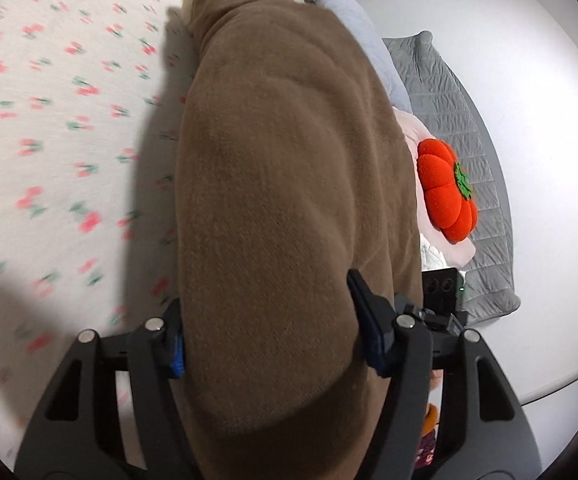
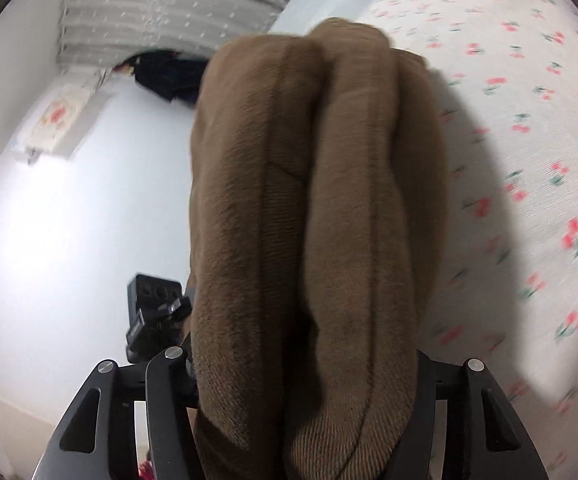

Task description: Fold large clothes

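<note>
While the cherry-print sheet (image 1: 61,128) of the bed spreads wide under both views, the brown fleece garment (image 1: 281,184) fills the middle of each, gathered into a thick, long bundle that hangs from the two tools just above the sheet and casts a shadow on it. In the right wrist view the garment (image 2: 317,208) shows several layers lying side by side, so I judge that it is already doubled at least once; a cream lining shows at its far end in the left view. What remains, as far as I can tell, is laying it down flat and squaring the last fold.

Both tools point forward and somewhat downward along the bundle. The left tool (image 1: 273,344) stands about half open, its blue-padded fingers (image 1: 175,354) pressed into the bulk of fleece on either side. The right tool (image 2: 305,384) is likewise part-open on the thick folded edge, though the cloth hides its pads.

Beyond the garment lie grey quilted bedding (image 1: 461,152) and a red pumpkin cushion (image 1: 445,192).
</note>
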`<state>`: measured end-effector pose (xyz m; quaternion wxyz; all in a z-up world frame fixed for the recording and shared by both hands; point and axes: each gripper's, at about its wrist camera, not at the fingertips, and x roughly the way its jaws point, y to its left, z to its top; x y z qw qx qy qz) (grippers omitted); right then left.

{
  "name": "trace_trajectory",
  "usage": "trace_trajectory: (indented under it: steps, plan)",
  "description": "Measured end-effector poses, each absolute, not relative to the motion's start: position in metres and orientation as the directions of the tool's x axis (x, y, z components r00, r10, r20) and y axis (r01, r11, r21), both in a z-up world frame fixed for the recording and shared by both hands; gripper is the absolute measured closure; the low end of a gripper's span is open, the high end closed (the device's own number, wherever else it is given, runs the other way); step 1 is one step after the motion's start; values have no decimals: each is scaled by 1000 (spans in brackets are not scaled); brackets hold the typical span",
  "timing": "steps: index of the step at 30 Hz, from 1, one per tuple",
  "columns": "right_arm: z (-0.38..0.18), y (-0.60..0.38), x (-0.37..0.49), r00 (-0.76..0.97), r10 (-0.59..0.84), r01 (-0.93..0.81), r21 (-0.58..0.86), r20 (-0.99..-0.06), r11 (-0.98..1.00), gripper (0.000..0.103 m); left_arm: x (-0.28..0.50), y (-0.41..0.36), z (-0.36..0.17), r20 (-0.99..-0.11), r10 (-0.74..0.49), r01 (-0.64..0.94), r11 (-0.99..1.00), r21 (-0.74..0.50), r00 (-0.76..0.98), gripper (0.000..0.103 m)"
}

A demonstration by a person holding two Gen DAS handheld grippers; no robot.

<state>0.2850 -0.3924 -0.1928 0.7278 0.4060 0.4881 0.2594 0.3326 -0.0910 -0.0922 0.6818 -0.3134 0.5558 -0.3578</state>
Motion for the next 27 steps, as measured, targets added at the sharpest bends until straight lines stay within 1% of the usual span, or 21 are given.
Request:
trace_trajectory:
  steps: [2,6,9,11,12,14,16,18,20,24,25,27]
  plan:
    - [-188,-370,279,359,784,-1,840,-506,542,44,321,-74,-82,-548,-824,135,565,-814,141,37]
    - [-180,-328,258,310,818,-30,855,-485,518,44,292,-36,-66,-578,-801,110,596,-795,156,37]
    - [-181,-298,240,265,837,-44,861,-478,506,44,265,-2,-68,-588,-794,79,603,-794,151,37]
    - [-188,-281,231,231,836,-54,851,-498,522,43,252,12,-79,-601,-787,68,613,-787,144,34]
    - [-193,-276,230,221,828,-50,842,-515,537,42,249,15,-87,-614,-777,64,626,-777,139,32]
    - [-205,-270,224,226,778,-38,793,-586,608,30,241,21,-100,-677,-722,79,690,-719,144,25]
    - [-214,-271,222,229,767,11,790,-599,613,23,234,21,-95,-691,-701,103,711,-695,179,22]
    - [-210,-275,217,245,759,57,790,-603,610,22,230,20,-83,-717,-670,121,742,-660,195,22]
    - [-190,-280,205,296,705,36,745,-644,666,22,221,19,-60,-751,-609,168,793,-586,255,22]
    - [-138,-273,169,457,503,0,565,-734,825,22,191,18,-23,-757,-527,266,850,-455,386,22]
    - [-120,-266,155,525,424,-19,488,-738,873,22,181,15,-14,-751,-519,298,853,-427,408,22]
    - [-98,-249,132,612,330,-37,390,-719,920,22,162,15,-7,-734,-513,356,854,-380,446,22]
